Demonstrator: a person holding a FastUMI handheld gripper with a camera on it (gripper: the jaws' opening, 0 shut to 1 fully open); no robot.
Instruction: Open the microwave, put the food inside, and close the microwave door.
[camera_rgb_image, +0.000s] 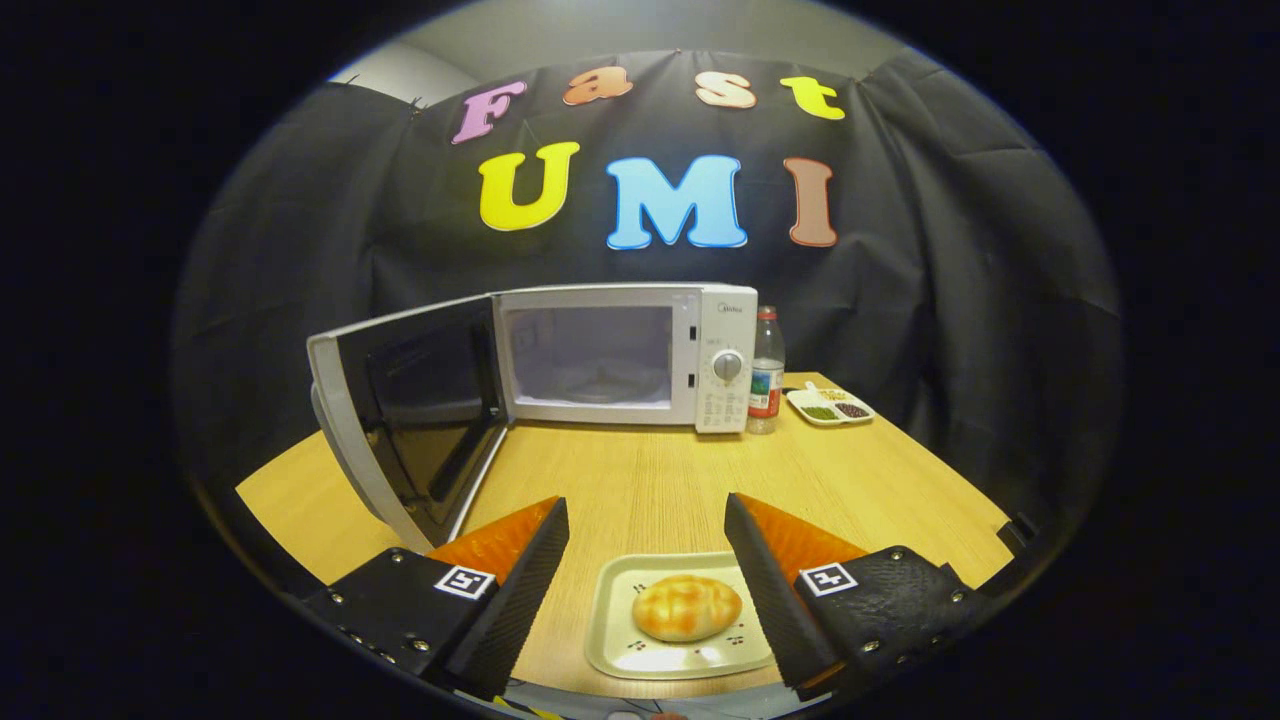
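Observation:
A white microwave (640, 355) stands at the far side of the wooden table (650, 480). Its door (415, 415) is swung wide open to the left, and the cavity (590, 355) shows bare with its turntable. A golden bread bun (686, 607) lies on a pale square plate (620, 620) near the table's front edge. My gripper (646, 512) is open, hovering above the plate. The bun lies low between my two fingers, nearer the right finger (765, 580), touching neither. The left finger (520, 580) is clear of the plate.
A clear water bottle (766, 370) with a red label stands just right of the microwave. Further right sits a small white divided dish (830, 408) with dark fillings. The open door juts out over the table's left part.

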